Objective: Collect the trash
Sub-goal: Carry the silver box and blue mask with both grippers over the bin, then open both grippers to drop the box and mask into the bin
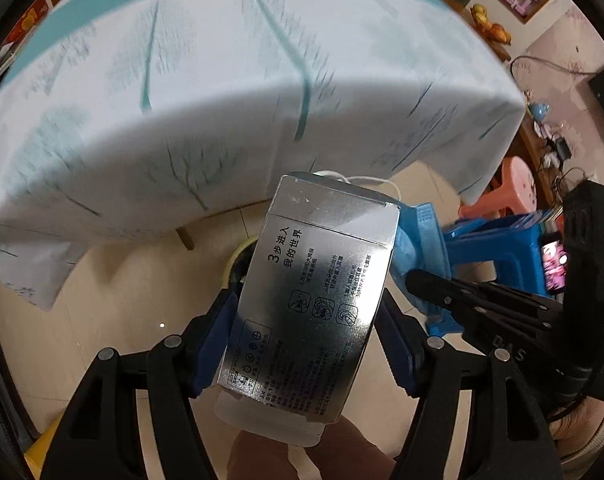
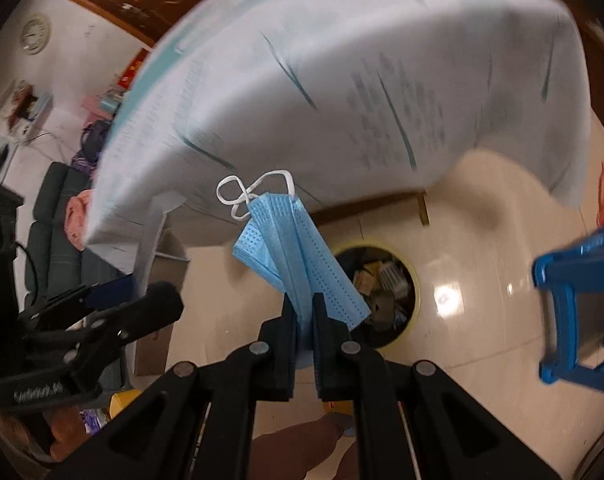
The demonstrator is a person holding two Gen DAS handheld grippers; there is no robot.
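A silver carton with black printed text (image 1: 313, 300) sits between the blue pads of my left gripper (image 1: 307, 300), which is closed on its two sides. A folded blue face mask (image 2: 286, 240) with white ear loops sticks up from my right gripper (image 2: 303, 304), whose jaws are shut on its lower end. Both grippers hang over the floor in front of the table, tilted downward. Below them stands a round bin with a yellow rim (image 2: 415, 288), with trash inside; the carton hides most of the bin (image 1: 238, 258) in the left wrist view. The right gripper (image 1: 413, 280) with the mask (image 1: 415, 236) shows beside the carton.
A table under a white and teal cloth (image 1: 222, 100) overhangs just behind the bin. A blue plastic stool (image 2: 573, 300) and a pink stool (image 1: 517, 188) stand to the right. A dark sofa (image 2: 50, 220) lies to the left. The floor is glossy cream tile.
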